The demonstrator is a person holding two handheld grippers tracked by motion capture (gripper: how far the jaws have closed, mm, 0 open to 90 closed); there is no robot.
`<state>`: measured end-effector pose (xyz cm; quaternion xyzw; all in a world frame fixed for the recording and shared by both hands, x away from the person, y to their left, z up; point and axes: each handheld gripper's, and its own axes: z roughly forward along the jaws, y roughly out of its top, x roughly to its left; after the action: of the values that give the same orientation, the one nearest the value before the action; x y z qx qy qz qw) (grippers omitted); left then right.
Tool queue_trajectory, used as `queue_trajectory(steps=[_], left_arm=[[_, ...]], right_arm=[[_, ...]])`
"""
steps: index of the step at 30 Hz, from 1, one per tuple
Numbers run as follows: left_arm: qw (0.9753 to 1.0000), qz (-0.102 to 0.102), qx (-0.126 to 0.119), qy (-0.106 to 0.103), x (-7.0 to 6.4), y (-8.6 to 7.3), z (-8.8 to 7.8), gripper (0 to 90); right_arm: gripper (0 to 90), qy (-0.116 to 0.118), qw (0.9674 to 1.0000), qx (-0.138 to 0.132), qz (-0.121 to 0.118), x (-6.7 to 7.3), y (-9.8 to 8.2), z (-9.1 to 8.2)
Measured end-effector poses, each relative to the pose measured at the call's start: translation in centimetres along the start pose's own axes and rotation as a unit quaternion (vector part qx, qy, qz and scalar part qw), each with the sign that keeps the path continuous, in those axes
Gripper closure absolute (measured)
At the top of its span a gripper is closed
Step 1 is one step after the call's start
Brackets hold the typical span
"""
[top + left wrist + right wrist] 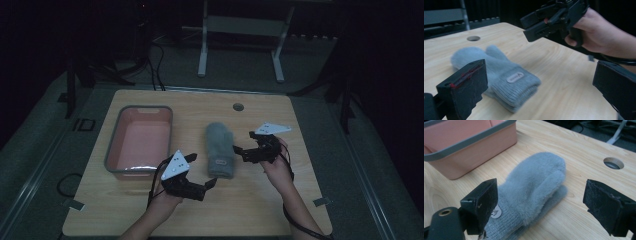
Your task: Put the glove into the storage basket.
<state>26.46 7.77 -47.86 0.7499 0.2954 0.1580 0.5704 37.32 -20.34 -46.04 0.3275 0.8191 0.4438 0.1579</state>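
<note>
One grey mitten [220,143], one pink bin [139,141]

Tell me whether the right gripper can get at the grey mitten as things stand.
Probably yes. The right gripper hangs open just beside the grey mitten, and in its own view nothing lies between its fingers and the fleece. The left gripper waits by the cuff, out of the way.

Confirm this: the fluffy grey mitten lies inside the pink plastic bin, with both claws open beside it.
Wrong on one count: the fluffy grey mitten lies on the wooden table, right of the pink plastic bin, as the high view shows. The left claw and right claw are open beside it.
</note>
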Motion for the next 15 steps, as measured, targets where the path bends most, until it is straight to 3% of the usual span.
queue_trajectory(steps=[1,3,7,11,14,15], left_arm=[[1.0,-0.002,0.004,0.001,0.1,0.1,0.2,0.1],[0.9999,-0.014,0.01,0.003,0.7,0.5,0.8,0.1],[0.9992,-0.037,0.01,0.015,2.0,0.8,2.2,0.1],[0.997,-0.06,0.023,0.044,3.5,1.0,4.1,0.1],[0.9955,-0.054,0.029,0.072,4.4,1.0,5.4,0.1],[0.9943,-0.063,0.036,0.078,4.9,0.9,5.8,0.1]], right_arm=[[11.7,0.013,0.9999,0.002,0.004,-0.1,0.1,0.1],[12.5,0.007,0.9999,0.011,0.005,-0.1,0.2,0.4],[13.5,0.019,0.9996,0.016,0.017,-0.3,0.3,1.1],[13.7,0.013,0.9993,0.019,0.029,-0.7,0.3,2.0],[13.2,0.011,0.9991,0.027,0.031,-0.9,0.3,2.9],[12.9,0.015,0.999,0.029,0.03,-0.9,0.2,3.3]])
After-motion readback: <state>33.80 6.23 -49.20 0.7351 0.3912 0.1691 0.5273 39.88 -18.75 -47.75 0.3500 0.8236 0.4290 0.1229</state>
